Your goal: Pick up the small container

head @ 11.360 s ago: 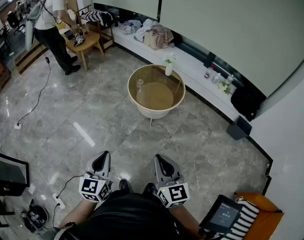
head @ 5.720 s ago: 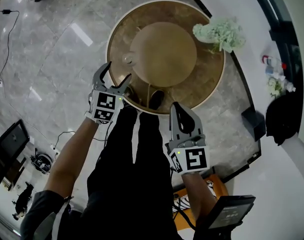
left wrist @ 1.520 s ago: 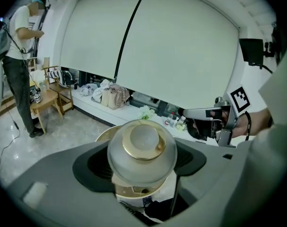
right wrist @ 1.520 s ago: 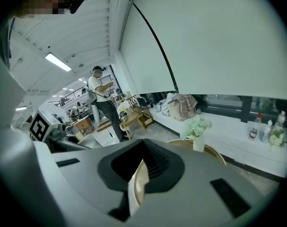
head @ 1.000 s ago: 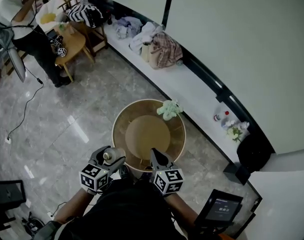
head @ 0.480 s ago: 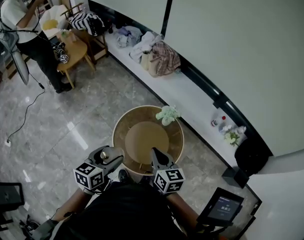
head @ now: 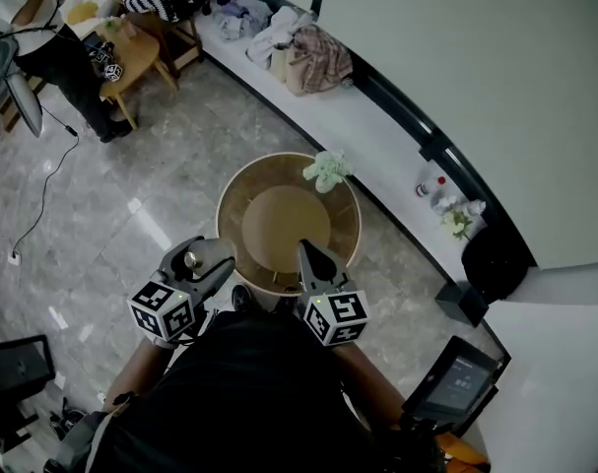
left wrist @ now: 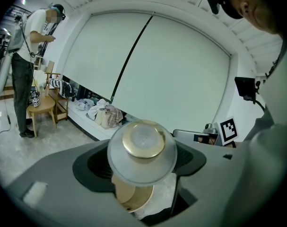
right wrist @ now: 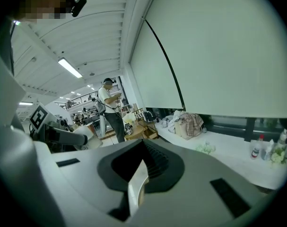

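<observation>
Currently my left tool [head: 202,267] is clamping the small container [left wrist: 142,150] by its body, beside the round bench [head: 225,200] and over the floor. I am judging it light, stiff, smooth and breakable, with a clear wall and a gold lid, so the body below the lid is offering the surest hold. My right tool [head: 313,262] is hanging pinched together, empty. Flowers [head: 326,168] are standing well apart, obstructing nothing.

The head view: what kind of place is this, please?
Probably an office lounge or showroom: a polished stone floor, a round wooden table near a long white ledge with clothes and bottles, and a person at a small side table.
</observation>
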